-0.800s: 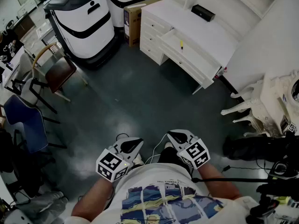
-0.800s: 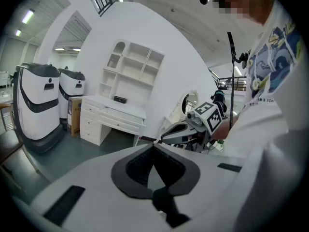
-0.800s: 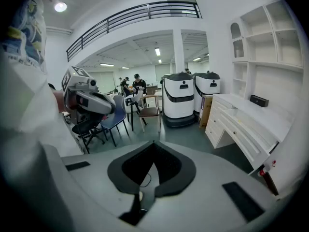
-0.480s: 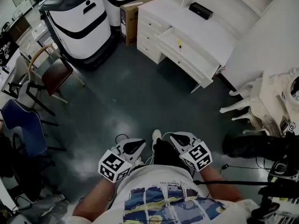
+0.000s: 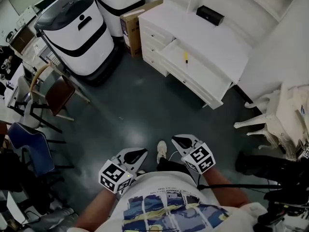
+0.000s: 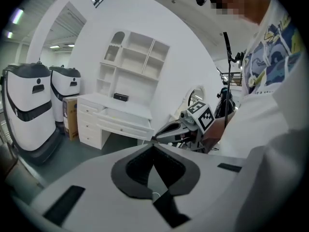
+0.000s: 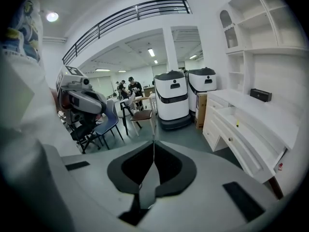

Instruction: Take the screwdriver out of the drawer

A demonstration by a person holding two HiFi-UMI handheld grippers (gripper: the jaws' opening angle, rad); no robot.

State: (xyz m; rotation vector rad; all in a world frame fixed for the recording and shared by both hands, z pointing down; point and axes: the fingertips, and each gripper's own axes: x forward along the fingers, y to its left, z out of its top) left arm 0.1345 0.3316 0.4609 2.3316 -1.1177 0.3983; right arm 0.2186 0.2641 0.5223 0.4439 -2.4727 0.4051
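Observation:
A small yellow-handled screwdriver [image 5: 185,57] lies in the open top drawer [image 5: 193,74] of a white desk [image 5: 217,40], far ahead across the dark floor. In the right gripper view the screwdriver [image 7: 237,123] shows as a yellow speck in the drawer [image 7: 251,144]. My left gripper [image 5: 141,152] and right gripper [image 5: 175,139] are held close to my body, well short of the desk. Both are shut, with nothing between the fingers. The left gripper [image 6: 153,142] has its tips together, and so does the right gripper [image 7: 154,142].
Two large white-and-black machines [image 5: 77,30] and a cardboard box [image 5: 133,21] stand left of the desk. A brown chair [image 5: 58,86] and a blue chair [image 5: 31,144] are at the left. A black box [image 5: 210,14] sits on the desktop. White furniture legs [image 5: 268,122] stick out at the right.
The desk and drawer have come a little nearer and larger in the head view as the person steps forward. Both grippers stay shut near the body.

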